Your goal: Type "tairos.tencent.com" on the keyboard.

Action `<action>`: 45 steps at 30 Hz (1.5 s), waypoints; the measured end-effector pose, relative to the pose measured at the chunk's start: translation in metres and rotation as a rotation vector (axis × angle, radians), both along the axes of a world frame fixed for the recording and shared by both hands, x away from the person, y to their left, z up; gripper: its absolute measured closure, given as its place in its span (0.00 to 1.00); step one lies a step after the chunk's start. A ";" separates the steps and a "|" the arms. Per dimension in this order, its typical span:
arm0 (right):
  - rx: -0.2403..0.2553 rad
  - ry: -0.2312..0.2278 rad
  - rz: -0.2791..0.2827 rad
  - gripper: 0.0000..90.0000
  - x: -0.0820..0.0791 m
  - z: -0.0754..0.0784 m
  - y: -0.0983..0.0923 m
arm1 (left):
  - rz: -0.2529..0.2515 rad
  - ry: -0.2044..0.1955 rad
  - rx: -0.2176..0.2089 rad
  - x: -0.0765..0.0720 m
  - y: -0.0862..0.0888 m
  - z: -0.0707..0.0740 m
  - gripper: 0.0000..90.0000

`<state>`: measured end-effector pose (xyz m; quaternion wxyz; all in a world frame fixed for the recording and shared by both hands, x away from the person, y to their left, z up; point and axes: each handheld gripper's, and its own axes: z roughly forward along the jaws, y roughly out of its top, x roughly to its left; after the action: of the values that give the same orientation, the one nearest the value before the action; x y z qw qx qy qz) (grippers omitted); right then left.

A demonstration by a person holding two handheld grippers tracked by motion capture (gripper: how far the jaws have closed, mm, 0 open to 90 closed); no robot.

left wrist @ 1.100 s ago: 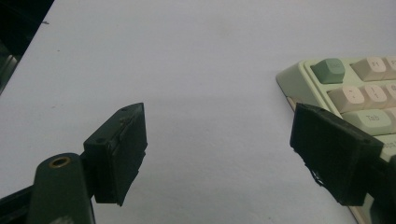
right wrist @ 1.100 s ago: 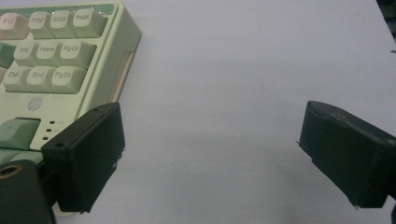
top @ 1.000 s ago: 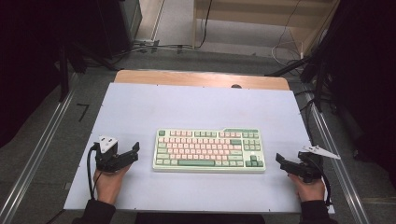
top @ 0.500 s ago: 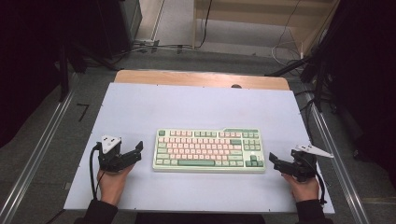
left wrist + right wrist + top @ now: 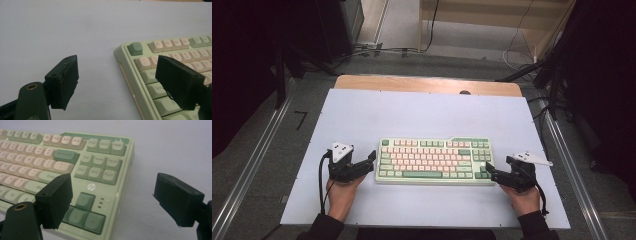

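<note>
A pale green keyboard point(image 5: 434, 161) with pink and green keys lies flat in the middle of the white tabletop point(image 5: 422, 115). My left gripper point(image 5: 371, 158) is at its left end and stands open. In the left gripper view the keyboard's point(image 5: 175, 47) left edge runs between the jaws, with one jaw over the keys and one over bare table. My right gripper point(image 5: 488, 173) is at the right end, also open. In the right gripper view its left jaw hangs over the keyboard point(image 5: 100, 170) near the arrow keys, and its right jaw over the table. Neither holds anything.
A wooden strip point(image 5: 427, 84) borders the table's far edge. Metal rails point(image 5: 252, 165) run along both sides. Cables point(image 5: 377, 50) lie on the floor behind. Bare tabletop stretches beyond and in front of the keyboard.
My right gripper has slid left up to the keyboard's right end. My left gripper has edged right toward its left end. The keyboard has stayed put.
</note>
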<state>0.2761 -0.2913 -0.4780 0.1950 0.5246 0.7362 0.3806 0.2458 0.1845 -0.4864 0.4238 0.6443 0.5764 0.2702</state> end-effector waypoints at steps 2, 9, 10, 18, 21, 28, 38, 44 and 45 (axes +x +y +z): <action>-0.002 0.004 0.010 0.15 0.001 0.000 0.005 | -0.019 0.002 0.002 0.001 -0.005 0.001 0.21; 0.015 0.010 0.039 0.14 0.004 0.002 0.017 | -0.083 0.021 0.007 0.011 -0.025 0.002 0.21; 0.015 0.010 0.039 0.14 0.004 0.002 0.017 | -0.088 0.024 0.012 0.011 -0.027 0.002 0.21; 0.025 0.013 0.050 0.14 0.006 0.003 0.020 | -0.161 0.021 0.005 0.018 -0.043 0.007 0.53; 0.022 0.019 0.043 0.14 0.006 0.003 0.019 | -0.234 0.019 -0.011 0.021 -0.049 0.008 0.76; 0.019 0.020 0.044 0.14 0.006 0.002 0.019 | -0.362 0.081 -0.030 0.034 -0.069 0.007 1.00; 0.016 0.027 0.047 0.14 0.006 0.000 0.019 | -0.427 0.113 -0.004 0.048 -0.098 0.004 1.00; 0.019 0.026 0.047 0.14 0.005 0.001 0.018 | -0.423 0.126 0.011 0.051 -0.108 0.002 1.00; 0.018 0.028 0.048 0.14 0.005 0.001 0.018 | -0.420 0.130 0.007 0.051 -0.109 0.002 1.00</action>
<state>0.2814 -0.2730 -0.4775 0.1708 0.5138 0.7476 0.3846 0.2969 0.0760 -0.4847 0.4305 0.7679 0.4546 0.1358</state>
